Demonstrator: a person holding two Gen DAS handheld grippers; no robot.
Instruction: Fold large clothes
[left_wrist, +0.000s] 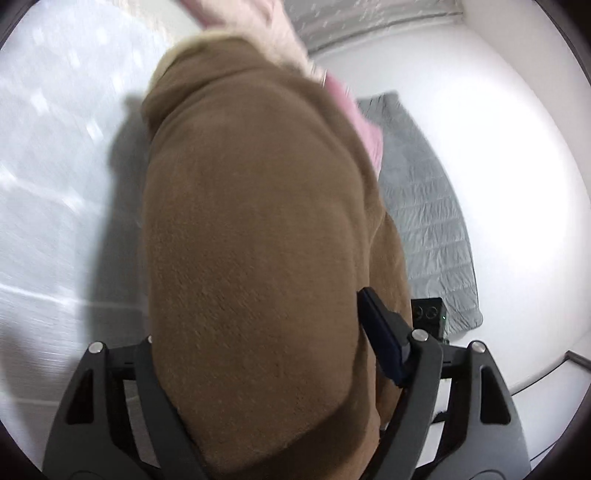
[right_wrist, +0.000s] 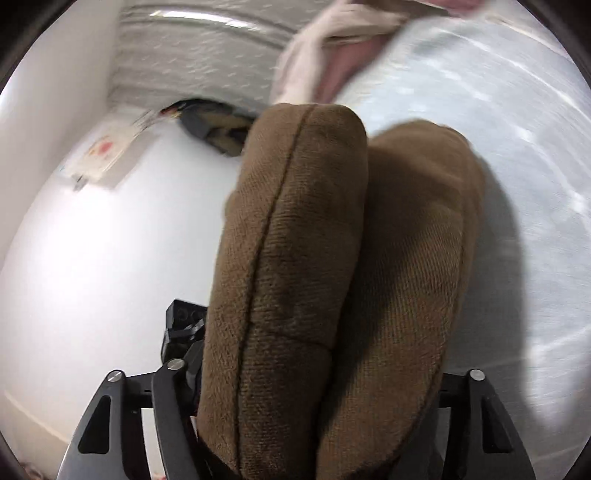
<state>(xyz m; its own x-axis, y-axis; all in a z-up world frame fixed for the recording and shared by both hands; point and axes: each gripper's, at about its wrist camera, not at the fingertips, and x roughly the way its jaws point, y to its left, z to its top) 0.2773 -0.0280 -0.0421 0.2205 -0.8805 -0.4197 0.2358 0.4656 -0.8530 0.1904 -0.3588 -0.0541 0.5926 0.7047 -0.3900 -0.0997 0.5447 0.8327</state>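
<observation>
A thick brown fleece garment fills the middle of the left wrist view, bunched into a fat roll. My left gripper is shut on it. Its blue-padded right finger presses the roll's side, and the cloth hides the left finger. In the right wrist view the same brown garment shows as two rounded folds with a seam down the left one. My right gripper is shut on that bundle, with both fingertips buried under the fleece. The garment hangs above a pale patterned bed cover.
A pink and cream garment lies at the far end of the bed cover. A grey quilted mat lies on the white floor. A black box sits close beside the fingers. A paper sheet and dark items lie by the wall.
</observation>
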